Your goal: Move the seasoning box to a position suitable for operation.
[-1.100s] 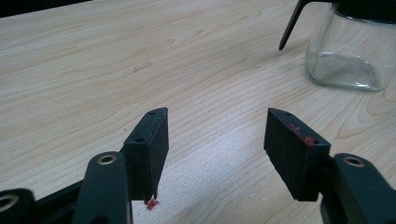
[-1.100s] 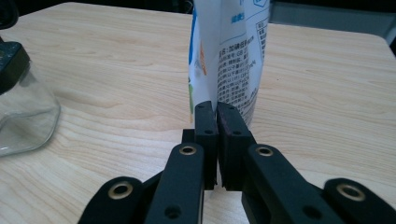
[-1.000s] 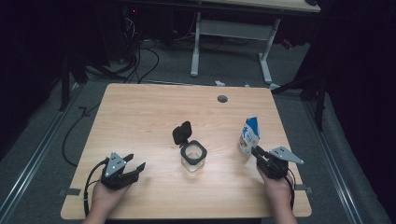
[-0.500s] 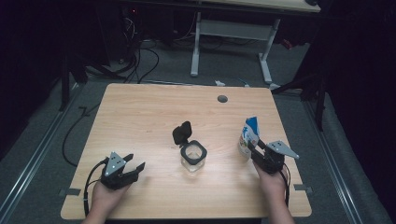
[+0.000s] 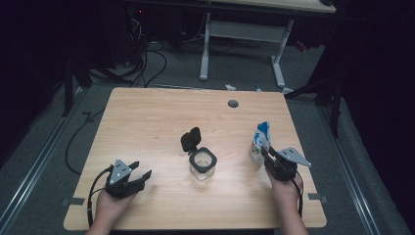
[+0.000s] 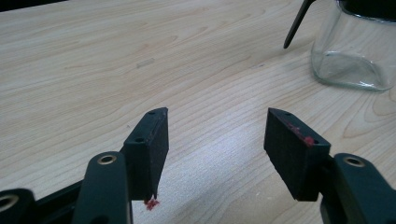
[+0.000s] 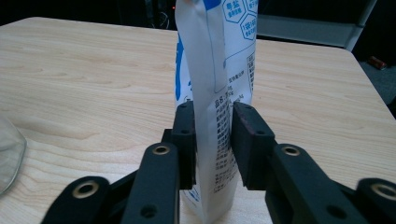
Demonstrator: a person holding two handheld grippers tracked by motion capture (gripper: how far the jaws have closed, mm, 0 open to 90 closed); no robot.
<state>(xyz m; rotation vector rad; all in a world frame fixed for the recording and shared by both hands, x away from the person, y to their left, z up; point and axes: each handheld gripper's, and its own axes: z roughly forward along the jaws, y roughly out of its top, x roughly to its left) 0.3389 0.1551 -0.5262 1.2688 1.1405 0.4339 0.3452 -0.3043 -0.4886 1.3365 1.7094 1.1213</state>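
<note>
A white and blue pouch [image 5: 261, 138] stands upright at the table's right side. My right gripper [image 5: 265, 152] is shut on its lower part. Its jaws have just been closing, and the pouch [image 7: 219, 46] is pinched between the pads of the right gripper [image 7: 213, 109]. A clear glass jar [image 5: 202, 165] with a black rim stands mid-table, its black lid [image 5: 191, 138] flipped up behind it. My left gripper [image 5: 141, 169] rests open at the front left, with bare wood between its jaws. In the left gripper view, the left gripper [image 6: 217, 135] points toward the jar [image 6: 355, 51] at the upper right.
The wooden table [image 5: 147, 122] has a round grey cable hole [image 5: 233, 103] near its far edge. A white desk frame [image 5: 244, 29] and cables lie on the floor beyond. The jar's edge [image 7: 7, 149] shows left of the right gripper.
The right gripper shifted slightly at the pouch and its jaws now pinch it. The left gripper and the jar have not moved.
</note>
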